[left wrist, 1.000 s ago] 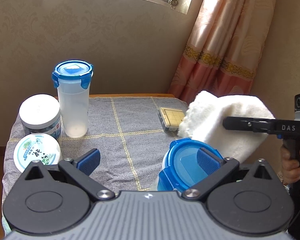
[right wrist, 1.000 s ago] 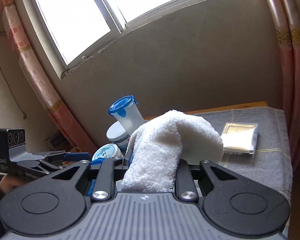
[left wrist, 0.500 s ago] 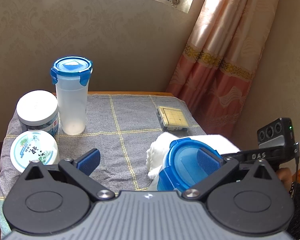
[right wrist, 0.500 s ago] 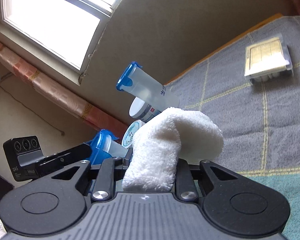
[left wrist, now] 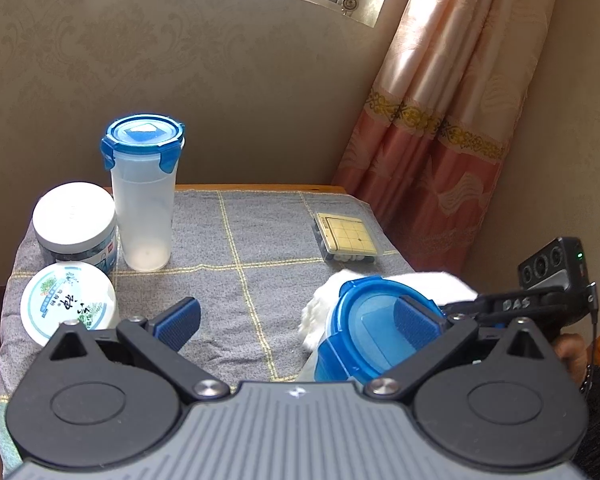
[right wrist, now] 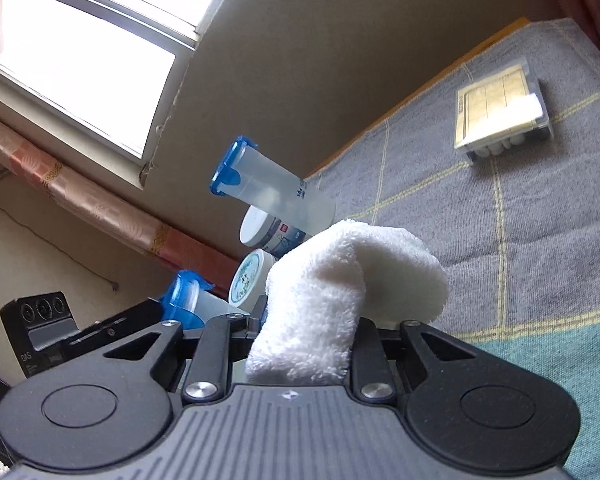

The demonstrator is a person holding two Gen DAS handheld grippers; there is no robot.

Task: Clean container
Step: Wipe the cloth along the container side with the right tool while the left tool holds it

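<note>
A clear container with a blue clip lid (left wrist: 364,332) sits at the near right of the cloth-covered table (left wrist: 260,240). My left gripper (left wrist: 298,320) is open wide. Its right finger (left wrist: 416,318) lies over the lid, and its left finger (left wrist: 180,320) is free above the cloth. My right gripper (right wrist: 308,332) is shut on a folded white towel (right wrist: 352,272). In the left wrist view the towel (left wrist: 432,280) lies low behind and beside the container. The right wrist view shows the same lid (right wrist: 180,294) next to the left gripper (right wrist: 140,312).
At the back left stand a tall clear tumbler with a blue lid (left wrist: 144,196), a white-lidded jar (left wrist: 74,220) and a round printed tin (left wrist: 68,300). A flat clear box with a yellow grid top (left wrist: 348,238) lies at the back right. A pink curtain (left wrist: 452,120) hangs to the right.
The right gripper has come down with the towel, from raised beside the container to low behind it, and has tilted. The left gripper and the container have barely moved.
</note>
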